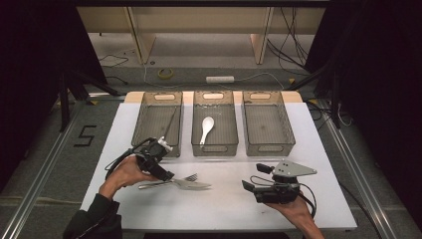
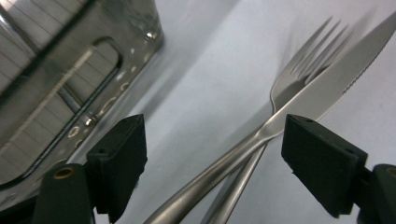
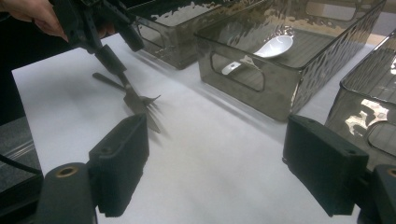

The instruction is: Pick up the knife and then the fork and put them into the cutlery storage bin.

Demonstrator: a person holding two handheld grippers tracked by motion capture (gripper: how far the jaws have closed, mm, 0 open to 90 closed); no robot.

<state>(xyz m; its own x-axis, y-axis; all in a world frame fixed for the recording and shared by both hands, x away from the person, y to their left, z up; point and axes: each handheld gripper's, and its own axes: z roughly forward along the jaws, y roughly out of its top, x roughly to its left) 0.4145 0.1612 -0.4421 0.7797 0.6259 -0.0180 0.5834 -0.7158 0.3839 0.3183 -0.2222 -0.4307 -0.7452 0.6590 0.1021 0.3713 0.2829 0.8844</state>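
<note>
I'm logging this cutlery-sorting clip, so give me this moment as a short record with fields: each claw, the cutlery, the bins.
left claw: open, jaws either side of the crossed handles, nothing gripped
right claw: open, holds nothing, above bare table at the person's right
fork: lying on the table, crossed with the knife
knife: lying on the table, blade beside the fork's tines
white spoon: inside the middle bin
middle bin: holds the spoon
left bin: holds a thin dark rod-like item, too unclear to name
right bin: looks empty
table: white top

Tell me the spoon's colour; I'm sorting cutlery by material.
White. The spoon lies in the middle bin; the high view shows it best.
</note>
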